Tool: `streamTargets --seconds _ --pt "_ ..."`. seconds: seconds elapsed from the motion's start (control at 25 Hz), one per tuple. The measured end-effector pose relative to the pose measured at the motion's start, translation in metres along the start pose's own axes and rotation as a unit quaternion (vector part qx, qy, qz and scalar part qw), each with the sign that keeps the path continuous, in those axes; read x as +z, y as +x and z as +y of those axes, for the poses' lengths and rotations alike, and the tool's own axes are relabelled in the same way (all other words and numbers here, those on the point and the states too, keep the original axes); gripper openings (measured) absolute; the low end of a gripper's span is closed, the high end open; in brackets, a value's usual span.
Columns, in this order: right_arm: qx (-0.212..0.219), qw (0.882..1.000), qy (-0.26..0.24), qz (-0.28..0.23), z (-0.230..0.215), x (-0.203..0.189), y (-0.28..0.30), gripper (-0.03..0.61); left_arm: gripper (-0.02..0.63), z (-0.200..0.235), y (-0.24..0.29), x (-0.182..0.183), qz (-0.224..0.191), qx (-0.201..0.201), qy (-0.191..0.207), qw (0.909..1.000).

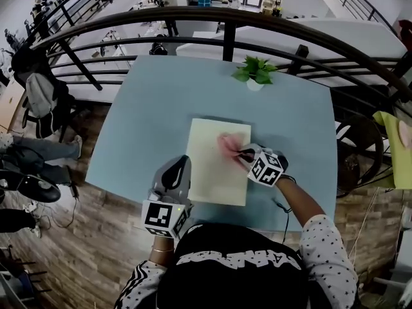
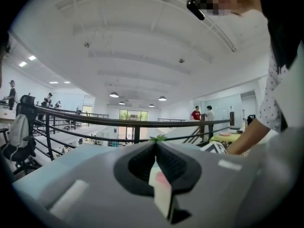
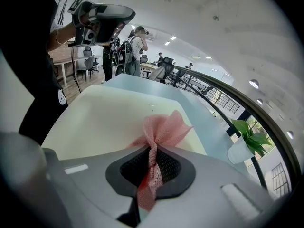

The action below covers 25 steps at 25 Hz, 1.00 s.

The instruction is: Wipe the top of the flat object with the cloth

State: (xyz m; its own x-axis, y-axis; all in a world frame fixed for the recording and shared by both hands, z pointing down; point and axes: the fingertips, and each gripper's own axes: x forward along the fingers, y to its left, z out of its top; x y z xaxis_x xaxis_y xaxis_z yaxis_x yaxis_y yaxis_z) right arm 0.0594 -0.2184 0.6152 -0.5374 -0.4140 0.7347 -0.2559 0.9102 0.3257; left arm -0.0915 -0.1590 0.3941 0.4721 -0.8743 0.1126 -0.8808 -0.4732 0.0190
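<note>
A flat cream board (image 1: 209,172) lies on the light blue table (image 1: 148,114), in front of me. A pink mesh cloth (image 1: 227,145) rests bunched on the board's far right part. My right gripper (image 1: 242,153) is shut on the cloth (image 3: 164,129), which runs pinched between the jaws down to the board (image 3: 104,120). My left gripper (image 1: 181,162) hangs over the board's left edge, raised off the table, and shows high up in the right gripper view (image 3: 111,15). Its jaws (image 2: 156,146) stand together, with a thin cream sliver and a pink spot in the slit.
A small potted plant (image 1: 255,73) stands at the table's far edge, just before a dark metal railing (image 1: 225,44). Wooden floor lies either side of the table, with chairs and seated people at the left (image 1: 38,102). Two people stand far off (image 2: 202,114).
</note>
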Motion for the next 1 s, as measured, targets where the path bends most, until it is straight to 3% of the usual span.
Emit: streamTargets --seconds 1.0 --pt "0.012 1.0 0.014 -0.023 0.061 0.004 -0.025 0.009 0.0 -0.031 -0.002 0.002 0.002 -0.044 0.009 0.999"
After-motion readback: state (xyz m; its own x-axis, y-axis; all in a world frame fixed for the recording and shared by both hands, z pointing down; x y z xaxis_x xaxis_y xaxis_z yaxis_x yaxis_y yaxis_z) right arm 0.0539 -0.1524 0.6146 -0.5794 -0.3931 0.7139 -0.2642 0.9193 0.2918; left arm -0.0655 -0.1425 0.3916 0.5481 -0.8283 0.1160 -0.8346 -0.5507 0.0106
